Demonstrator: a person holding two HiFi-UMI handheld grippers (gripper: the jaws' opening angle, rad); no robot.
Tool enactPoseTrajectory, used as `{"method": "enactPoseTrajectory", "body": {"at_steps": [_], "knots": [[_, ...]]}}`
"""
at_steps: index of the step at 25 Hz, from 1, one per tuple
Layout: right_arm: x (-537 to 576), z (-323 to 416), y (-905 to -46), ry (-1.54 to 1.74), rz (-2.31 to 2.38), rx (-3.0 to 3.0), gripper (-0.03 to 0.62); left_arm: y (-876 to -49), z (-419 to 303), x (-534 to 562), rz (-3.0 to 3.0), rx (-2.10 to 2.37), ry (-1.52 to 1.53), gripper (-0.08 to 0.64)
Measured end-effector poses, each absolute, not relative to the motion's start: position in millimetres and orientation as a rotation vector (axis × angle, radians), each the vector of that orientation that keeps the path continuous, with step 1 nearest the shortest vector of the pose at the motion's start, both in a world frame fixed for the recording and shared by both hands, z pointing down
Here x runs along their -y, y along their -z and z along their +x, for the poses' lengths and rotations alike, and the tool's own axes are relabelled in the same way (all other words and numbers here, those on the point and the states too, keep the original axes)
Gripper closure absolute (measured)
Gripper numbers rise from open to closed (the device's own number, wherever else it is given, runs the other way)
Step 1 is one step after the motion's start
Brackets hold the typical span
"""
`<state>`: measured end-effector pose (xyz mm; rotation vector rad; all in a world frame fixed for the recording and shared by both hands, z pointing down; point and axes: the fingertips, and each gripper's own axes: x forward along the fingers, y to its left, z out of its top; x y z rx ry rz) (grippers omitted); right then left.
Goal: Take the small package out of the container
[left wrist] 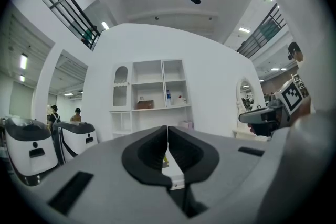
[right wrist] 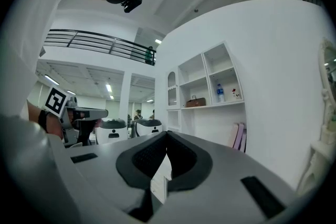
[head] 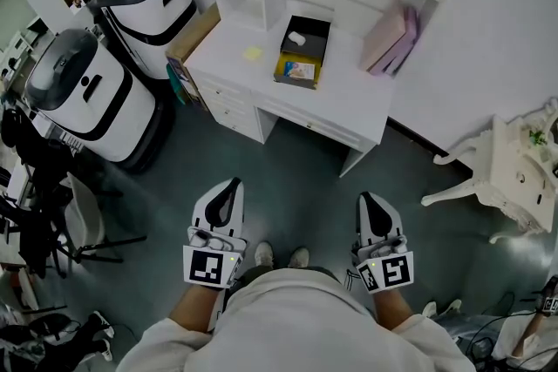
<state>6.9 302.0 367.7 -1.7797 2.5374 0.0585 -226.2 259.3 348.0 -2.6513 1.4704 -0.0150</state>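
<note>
- Head view: the left gripper point(head: 228, 192) and right gripper point(head: 370, 203) hang low before the person, over the grey floor point(head: 296, 179) and well apart from the white surface point(head: 349, 96).
- The container point(head: 309, 26), an open black box, sits mid-surface. A small white item in it looks like the small package point(head: 297, 38), though it is too small to be sure. A yellow-edged part point(head: 298, 71) touches the container's near end.
- Pink books point(head: 392, 37) lean just right of the container and a yellow note point(head: 253, 53) lies to its left. 2 white-and-black machines point(head: 83, 91) stand left of the surface and a white chair point(head: 506, 174) stands to the right. Neither blocks the straight walk in.
- Left gripper view: the jaws are pressed together with nothing between them. The shelves point(left wrist: 152, 89) stand ahead.
- Right gripper view: the jaws meet at the tips and are likewise empty. The books point(right wrist: 239, 136) and a bottle point(right wrist: 220, 93) show beyond.
- Risks, as I judge them: a reach made with the jaws not yet parted would only poke the package or shove the light container along the surface.
- The package lies low between the walls, so a jaw could catch the rim and tip or drag the box toward the books.
- A pinch on so small an item could slip.
</note>
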Motion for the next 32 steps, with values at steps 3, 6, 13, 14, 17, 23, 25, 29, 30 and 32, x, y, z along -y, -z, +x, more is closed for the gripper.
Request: {"method": "enactPoseTrajectory", "body": {"at_steps": [3, 6, 13, 14, 17, 23, 25, 29, 30, 32], "knots": [[-301.5, 12.3, -373.0, -0.054, -1.778, -2.554, 0.568, -346.4, -219.8, -256.1, -2.654, -1.475, -0.009, 0.250], [-302.5, 22.3, -375.1, -0.052, -1.785, -2.560, 0.568, -340.5, -221.6, -253.7, -2.596, -1.554, -0.042, 0.137], [-299.2, 43.7, -378.4, -0.041, -1.790, -2.548, 0.568, -335.8, -211.9, -245.9, -2.555, -1.589, -0.044, 0.117], [-299.9, 45.7, -382.0, -0.035, -1.788, -2.550, 0.568, -336.2, -211.9, -245.8, -2.546, -1.597, -0.042, 0.117], [-297.2, 50.0, -395.4, -0.003, -1.785, -2.559, 0.568, -340.9, -216.2, -243.3, -2.519, -1.635, -0.025, 0.117], [-277.7, 47.0, -408.1, 0.018, -1.776, -2.596, 0.568, -360.4, -226.5, -224.5, -2.523, -1.687, 0.011, 0.118], [-264.1, 47.4, -411.9, 0.019, -1.782, -2.601, 0.568, -366.3, -223.2, -211.5, -2.537, -1.680, 0.004, 0.118], [-232.7, 39.4, -413.9, 0.011, -1.787, -2.615, 0.568, -377.6, -221.1, -178.6, -2.567, -1.661, 0.008, 0.118], [-223.4, 38.1, -413.2, 0.010, -1.791, -2.617, 0.568, -379.9, -221.6, -168.3, -2.575, -1.660, 0.007, 0.120], [-201.4, 37.3, -410.6, 0.003, -1.804, -2.615, 0.568, -381.6, -221.1, -143.5, -2.589, -1.649, 0.006, 0.120]]}}
